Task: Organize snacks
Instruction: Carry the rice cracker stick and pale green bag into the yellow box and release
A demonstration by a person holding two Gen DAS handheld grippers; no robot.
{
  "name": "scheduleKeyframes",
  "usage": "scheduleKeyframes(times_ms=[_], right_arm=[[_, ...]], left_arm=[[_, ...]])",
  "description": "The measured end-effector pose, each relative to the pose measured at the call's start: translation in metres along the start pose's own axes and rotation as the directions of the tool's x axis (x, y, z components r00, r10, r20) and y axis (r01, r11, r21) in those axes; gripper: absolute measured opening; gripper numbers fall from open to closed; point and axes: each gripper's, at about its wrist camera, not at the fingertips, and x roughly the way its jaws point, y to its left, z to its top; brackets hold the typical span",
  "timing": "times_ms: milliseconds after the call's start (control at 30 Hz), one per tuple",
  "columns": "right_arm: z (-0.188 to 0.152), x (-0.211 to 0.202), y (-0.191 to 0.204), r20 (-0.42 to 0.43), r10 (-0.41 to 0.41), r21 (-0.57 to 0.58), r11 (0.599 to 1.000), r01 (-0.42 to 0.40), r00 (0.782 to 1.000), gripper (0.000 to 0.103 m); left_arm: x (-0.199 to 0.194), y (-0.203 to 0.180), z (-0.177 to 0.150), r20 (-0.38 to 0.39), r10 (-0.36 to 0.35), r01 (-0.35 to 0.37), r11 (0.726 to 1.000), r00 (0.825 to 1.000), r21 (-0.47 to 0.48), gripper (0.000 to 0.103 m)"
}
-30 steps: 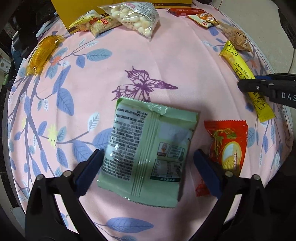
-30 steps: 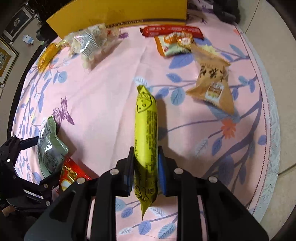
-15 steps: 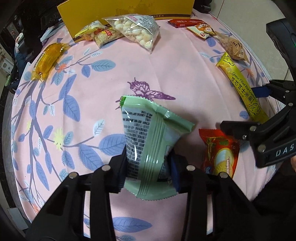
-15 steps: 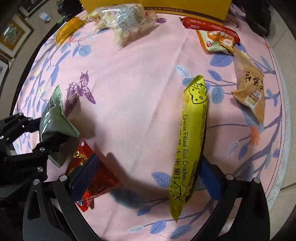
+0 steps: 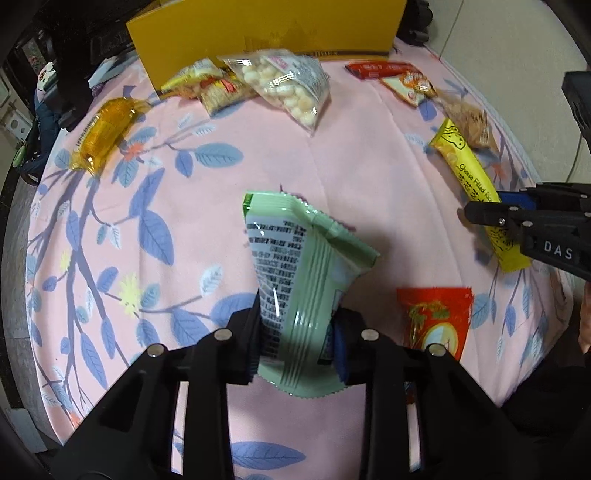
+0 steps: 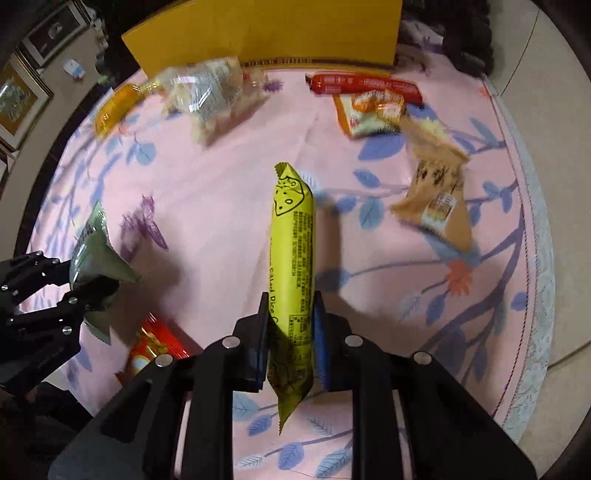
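A pale green snack packet point(image 5: 295, 266) stands tilted off the pink floral cloth point(image 5: 369, 155), its lower part pinched by my left gripper point(image 5: 297, 332), whose jaws are closing tight on it. In the right wrist view that packet point(image 6: 94, 251) and the left gripper point(image 6: 85, 284) show at the left edge. A long yellow cheese rice-cracker stick point(image 6: 293, 236) points away from my right gripper point(image 6: 290, 328), whose jaws are closing on its near end, pads pressing both sides. The left wrist view shows the stick point(image 5: 469, 173) held by the right gripper point(image 5: 480, 214) at the far right.
A yellow box point(image 5: 266, 33) stands at the table's far edge. Near it lie a clear bag of white puffs point(image 5: 284, 85), an orange packet point(image 5: 103, 133), a red sausage stick point(image 6: 365, 86) and a brown packet point(image 6: 436, 199). A red packet point(image 5: 432, 317) lies between the grippers.
My left gripper went from wide open to shut on the green packet and raised it. My right gripper let go of the yellow stick, opened wide, then gripped it again and rose.
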Motion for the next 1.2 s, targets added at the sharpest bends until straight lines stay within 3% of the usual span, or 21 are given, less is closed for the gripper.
scheduleKeyframes(times_ms=[300, 567, 867, 1200], right_arm=[[0.027, -0.039, 0.000, 0.089, 0.033, -0.005, 0.999, -0.033, 0.995, 0.021], [0.084, -0.059, 0.026, 0.190, 0.030, -0.041, 0.999, -0.022, 0.981, 0.022], [0.152, -0.081, 0.028, 0.293, 0.036, -0.034, 0.999, -0.027, 0.955, 0.022], [0.243, -0.078, 0.018, 0.314, 0.064, 0.009, 0.997, -0.071, 0.947, 0.022]], left_arm=[[-0.033, 0.018, 0.041, 0.092, -0.018, 0.025, 0.997, 0.996, -0.073, 0.030], [-0.060, 0.035, 0.096, 0.187, -0.005, 0.030, 0.991, 0.982, -0.132, 0.030], [-0.077, 0.056, 0.160, 0.270, 0.016, 0.035, 0.982, 0.963, -0.183, 0.030], [-0.069, 0.085, 0.245, 0.294, 0.035, 0.032, 0.975, 0.955, -0.221, 0.030]])
